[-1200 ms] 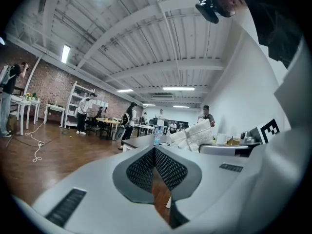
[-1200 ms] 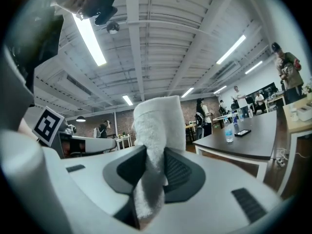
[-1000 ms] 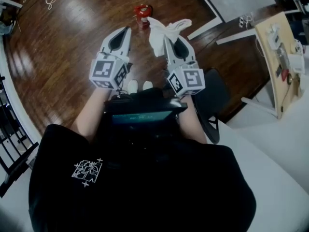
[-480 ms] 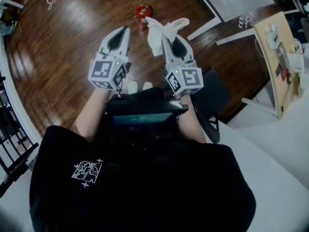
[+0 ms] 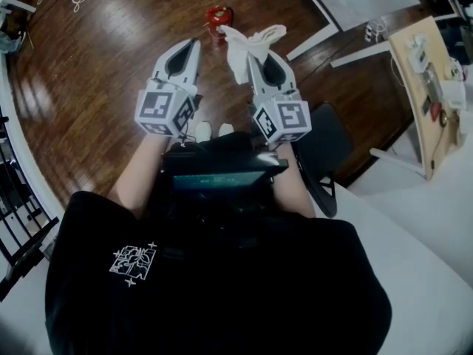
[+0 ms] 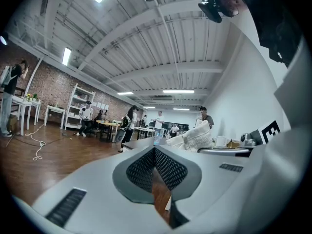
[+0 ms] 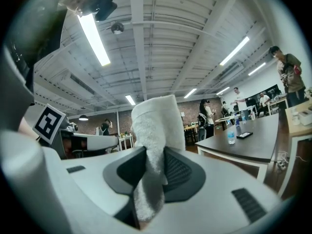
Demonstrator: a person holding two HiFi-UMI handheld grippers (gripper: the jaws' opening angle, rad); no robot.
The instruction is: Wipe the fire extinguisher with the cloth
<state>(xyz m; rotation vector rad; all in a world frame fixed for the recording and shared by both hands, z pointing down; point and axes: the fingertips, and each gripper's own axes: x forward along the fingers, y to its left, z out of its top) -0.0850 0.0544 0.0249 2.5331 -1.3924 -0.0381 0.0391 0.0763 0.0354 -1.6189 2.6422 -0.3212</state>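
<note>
On the wooden floor (image 5: 111,65) ahead of the person sits the red fire extinguisher (image 5: 217,19), beyond both tools. Right gripper (image 5: 250,56): jaws clamped on the white cloth (image 5: 247,46), which sticks up past the tips and flops over. Left gripper (image 5: 194,44): jaw tips pressed together, nothing between them. Both tools are held side by side, pointing forward. In the head view the cloth's upper edge lies just beside the extinguisher; contact cannot be judged.
</note>
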